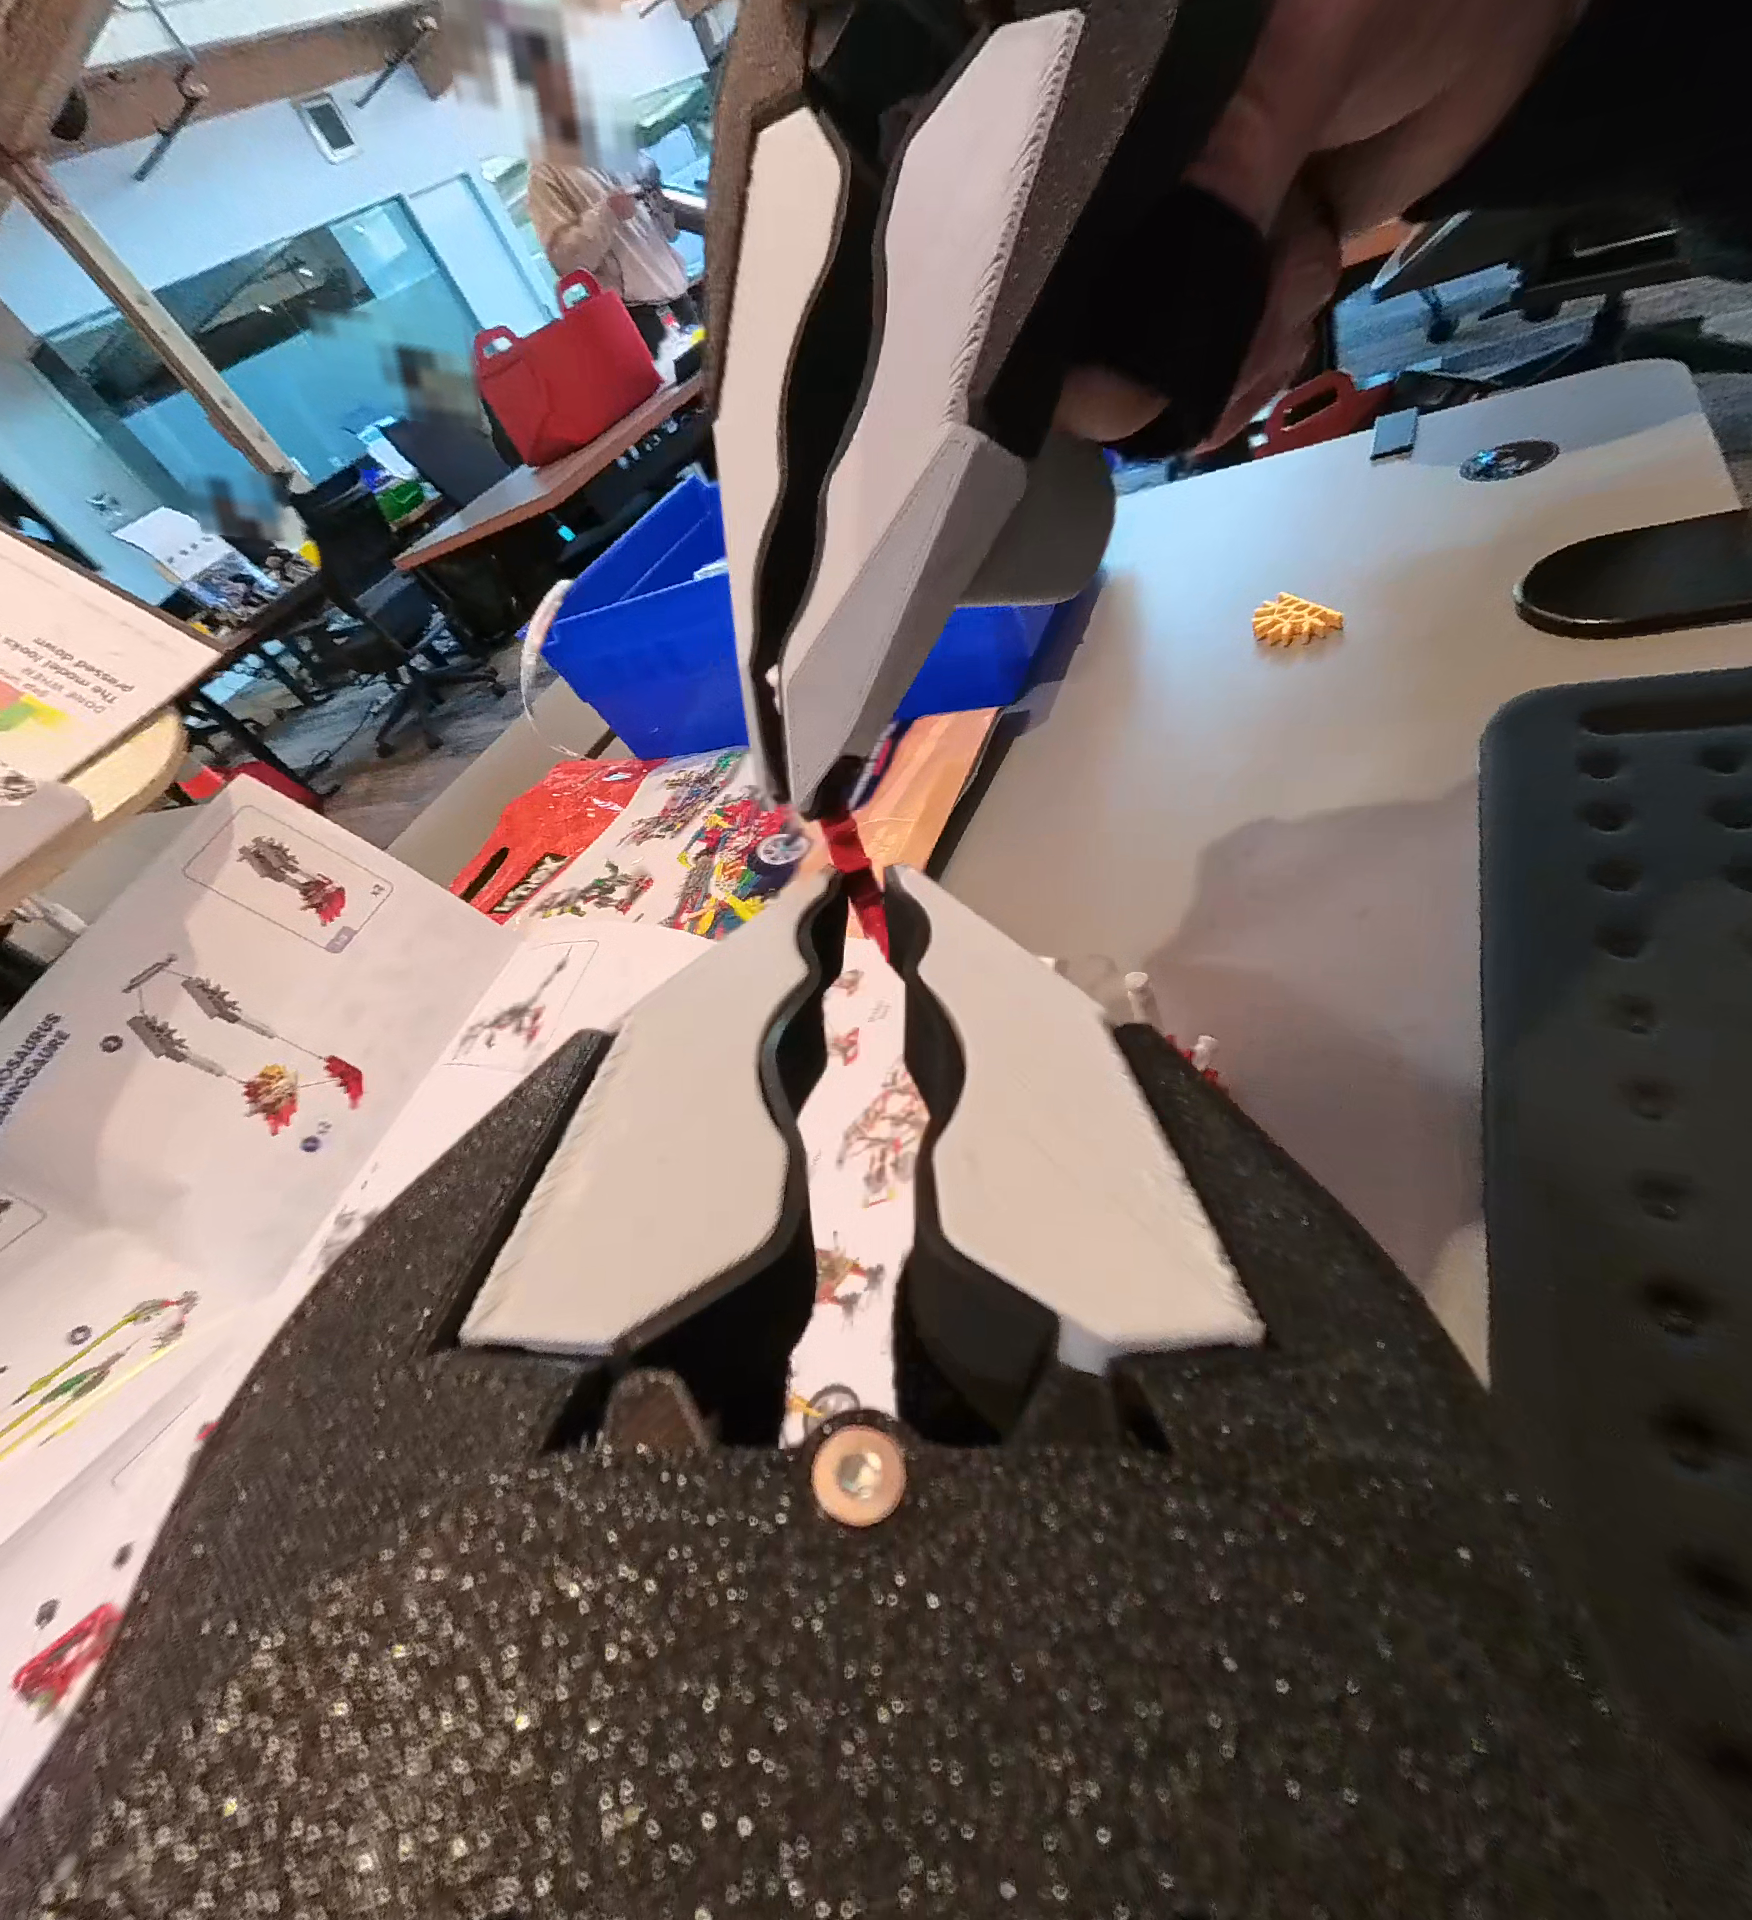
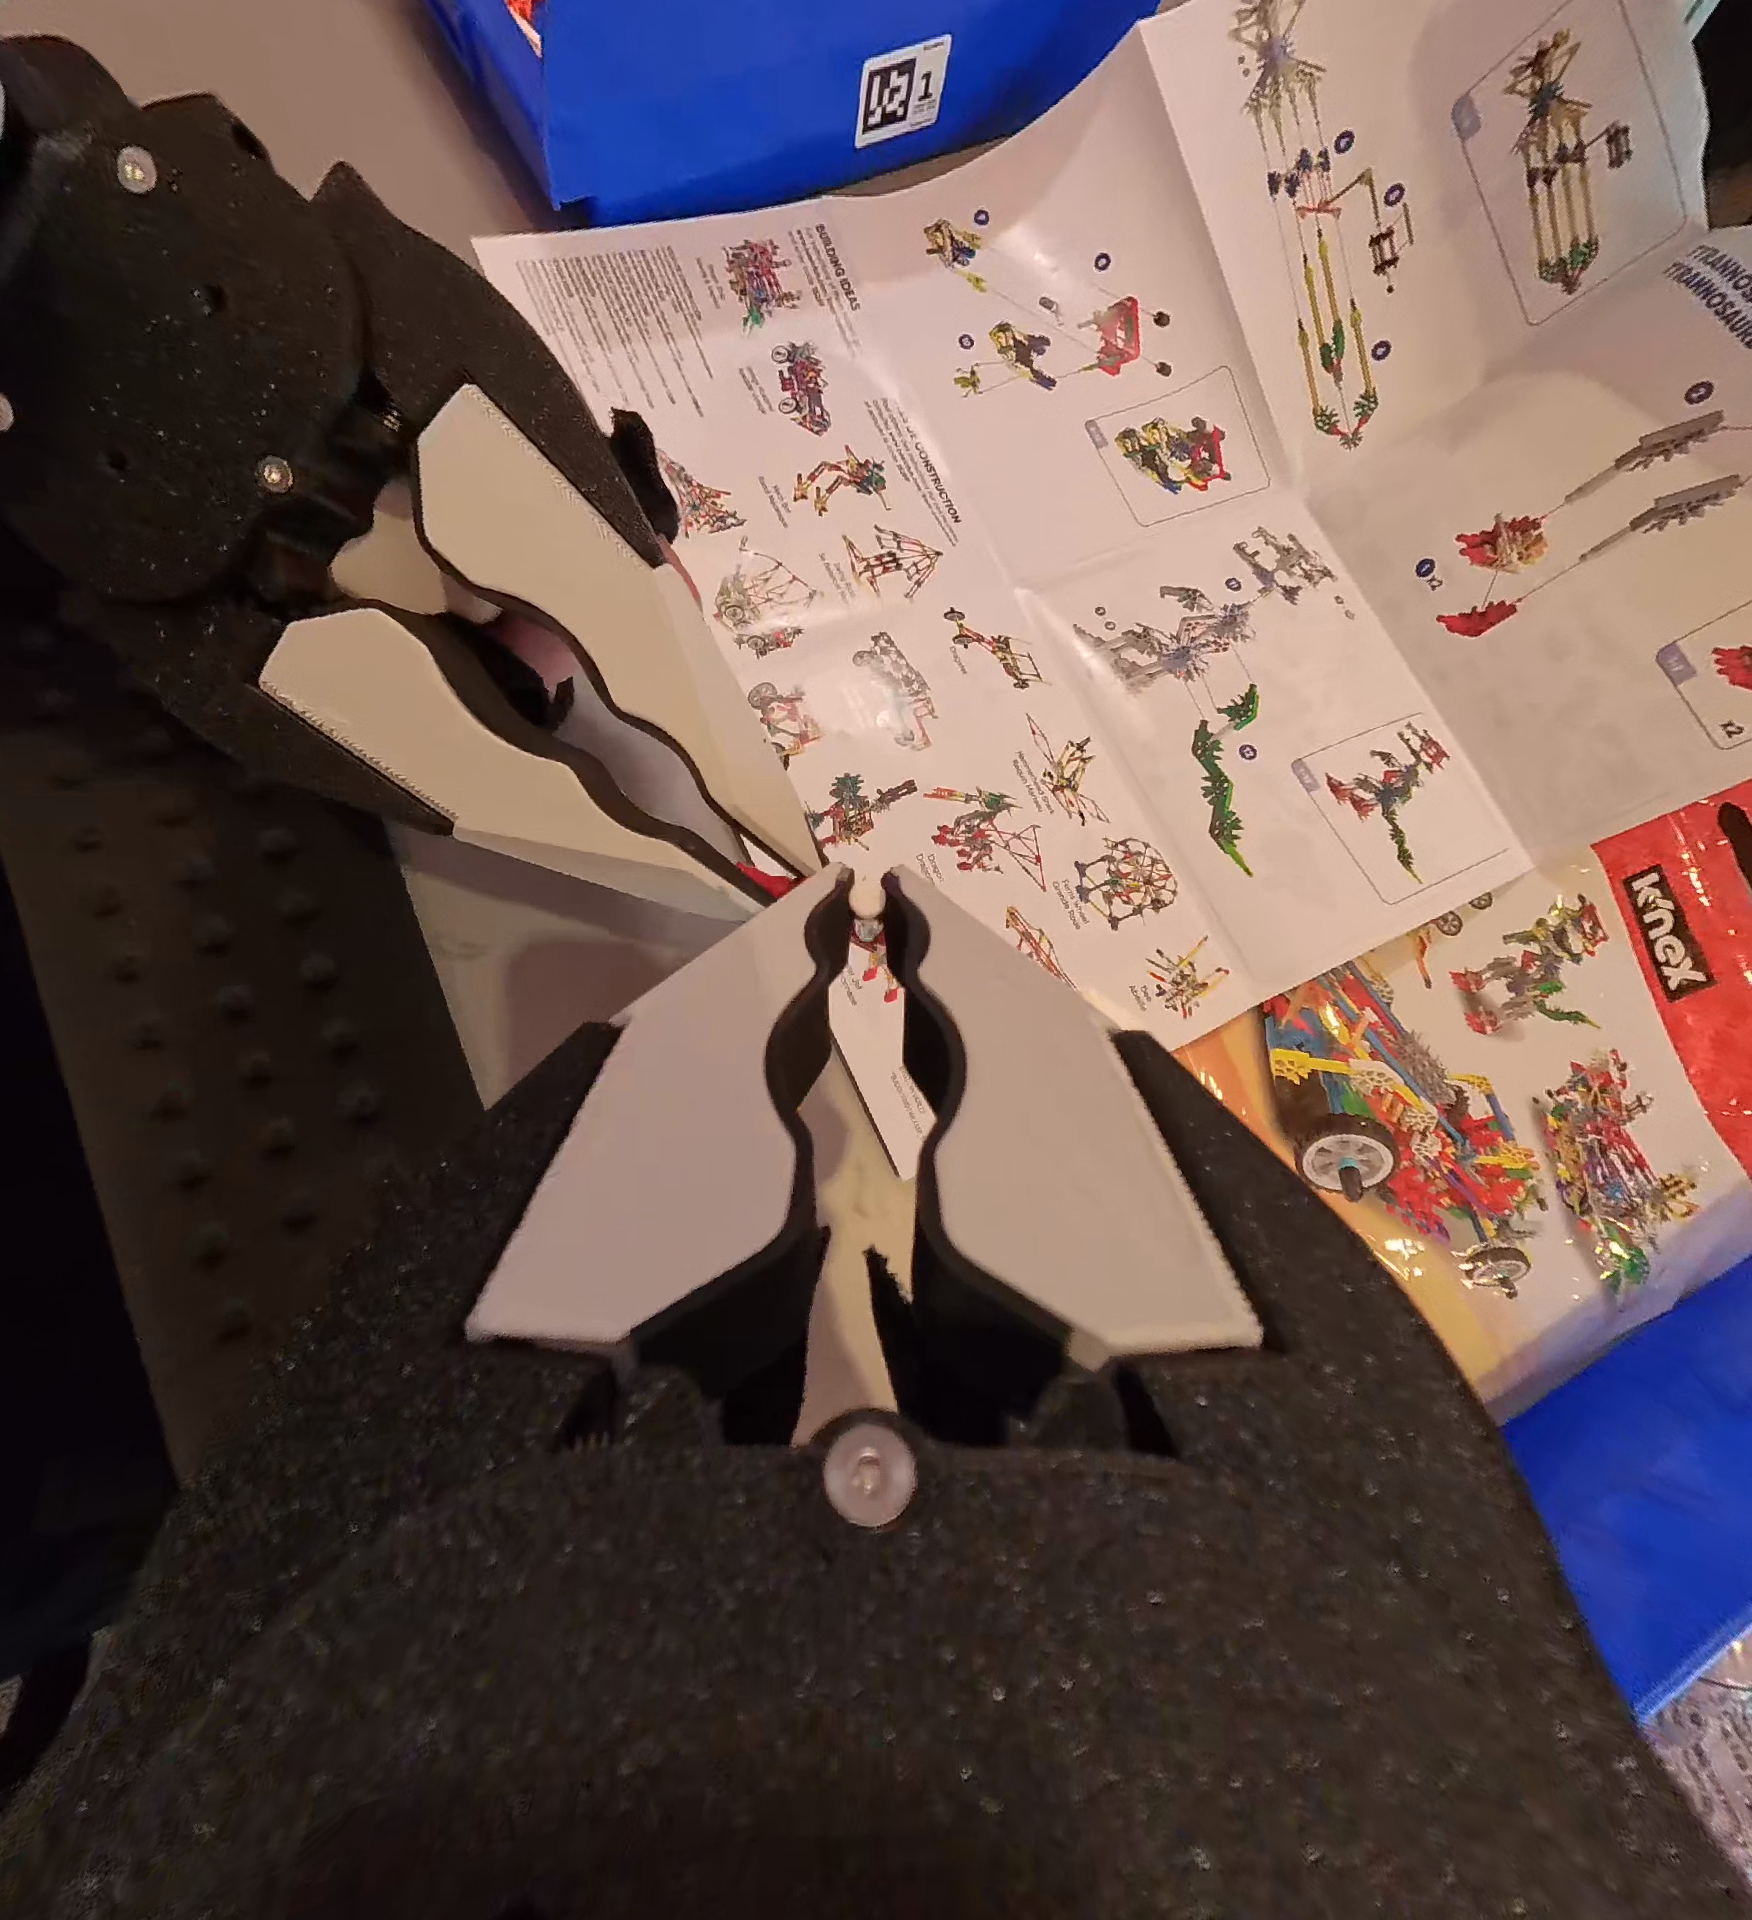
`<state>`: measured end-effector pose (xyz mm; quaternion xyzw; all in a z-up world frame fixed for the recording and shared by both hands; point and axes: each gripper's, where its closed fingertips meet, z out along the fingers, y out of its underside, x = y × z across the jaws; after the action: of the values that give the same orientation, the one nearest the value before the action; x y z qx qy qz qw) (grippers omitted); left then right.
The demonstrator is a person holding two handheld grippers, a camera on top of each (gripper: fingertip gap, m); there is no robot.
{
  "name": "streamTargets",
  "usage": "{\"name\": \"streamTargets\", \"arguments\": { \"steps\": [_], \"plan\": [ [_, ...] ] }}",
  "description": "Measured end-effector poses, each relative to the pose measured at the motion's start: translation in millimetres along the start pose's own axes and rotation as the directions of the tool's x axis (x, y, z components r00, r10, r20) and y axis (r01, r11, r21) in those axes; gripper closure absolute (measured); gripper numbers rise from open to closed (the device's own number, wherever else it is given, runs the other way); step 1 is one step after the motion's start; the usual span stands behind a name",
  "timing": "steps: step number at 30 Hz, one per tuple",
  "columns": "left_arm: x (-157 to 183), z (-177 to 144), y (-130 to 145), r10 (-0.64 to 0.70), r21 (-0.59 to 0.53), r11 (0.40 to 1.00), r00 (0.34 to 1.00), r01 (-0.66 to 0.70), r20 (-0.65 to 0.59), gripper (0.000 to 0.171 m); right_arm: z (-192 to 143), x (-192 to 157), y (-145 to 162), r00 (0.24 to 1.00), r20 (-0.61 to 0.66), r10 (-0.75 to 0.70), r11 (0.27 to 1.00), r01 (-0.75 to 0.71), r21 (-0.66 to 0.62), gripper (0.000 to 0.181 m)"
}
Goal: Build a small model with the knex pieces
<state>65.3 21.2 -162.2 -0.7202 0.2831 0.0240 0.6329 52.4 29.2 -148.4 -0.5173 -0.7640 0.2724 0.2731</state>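
My left gripper (image 1: 866,882) is shut on a small red plastic piece (image 1: 854,868) that sticks out past its tips. My right gripper (image 2: 864,881) is shut on a small white rod piece (image 2: 864,902) held at its tips. The two grippers meet tip to tip above an unfolded instruction sheet (image 2: 1111,520). In the left wrist view the right gripper (image 1: 801,796) comes down from above, held by a gloved hand (image 1: 1194,312), and its tips touch the red piece. In the right wrist view the left gripper (image 2: 787,879) comes in from the upper left with the red piece (image 2: 770,881).
A blue bin (image 1: 643,644) stands behind the sheet. A red printed toy bag (image 2: 1474,1039) lies beside it. A yellow connector (image 1: 1296,620) lies on the grey table (image 1: 1267,831). A black perforated pad (image 1: 1661,1039) is at the right. Desks, chairs and people are far off. Left and right tips are no more than a few centimetres apart.
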Motion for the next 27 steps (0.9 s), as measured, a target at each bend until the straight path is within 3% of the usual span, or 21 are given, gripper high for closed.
{"name": "streamTargets", "arguments": {
  "steps": [4,7,10,15,17,19,24,27],
  "plan": [
    [10,-3,2,-0.001,-0.005,1.000,0.993,0.000,-0.122,0.150,3,1,11,1.000,0.003,-0.015,0.999,0.016,-0.044,0.176],
    [7,-8,6,-0.082,-0.033,0.996,0.975,0.077,-0.207,0.133,10,-6,22,0.998,0.038,-0.049,0.994,0.052,-0.093,0.176],
    [12,-11,12,-0.149,-0.058,0.989,0.940,0.138,-0.306,0.134,20,-17,32,0.989,0.089,-0.118,0.982,0.129,-0.137,0.176],
    [43,-18,45,-0.145,-0.219,0.975,0.865,0.042,-0.480,0.133,39,-44,41,0.952,0.203,-0.228,0.951,0.263,-0.165,0.176],
    [41,-20,59,-0.098,-0.266,0.963,0.880,-0.033,-0.465,0.132,48,-51,49,0.931,0.233,-0.280,0.926,0.326,-0.190,0.176],
    [48,-26,68,-0.129,-0.313,0.949,0.852,-0.043,-0.507,0.132,56,-54,57,0.917,0.249,-0.312,0.904,0.367,-0.220,0.176],
    [60,-26,85,-0.104,-0.352,0.929,0.834,-0.113,-0.542,0.131,68,-56,71,0.911,0.268,-0.313,0.887,0.382,-0.261,0.174],
    [68,-24,90,-0.093,-0.361,0.922,0.821,-0.143,-0.563,0.131,67,-56,69,0.919,0.260,-0.297,0.899,0.361,-0.248,0.160]
  ]
}}
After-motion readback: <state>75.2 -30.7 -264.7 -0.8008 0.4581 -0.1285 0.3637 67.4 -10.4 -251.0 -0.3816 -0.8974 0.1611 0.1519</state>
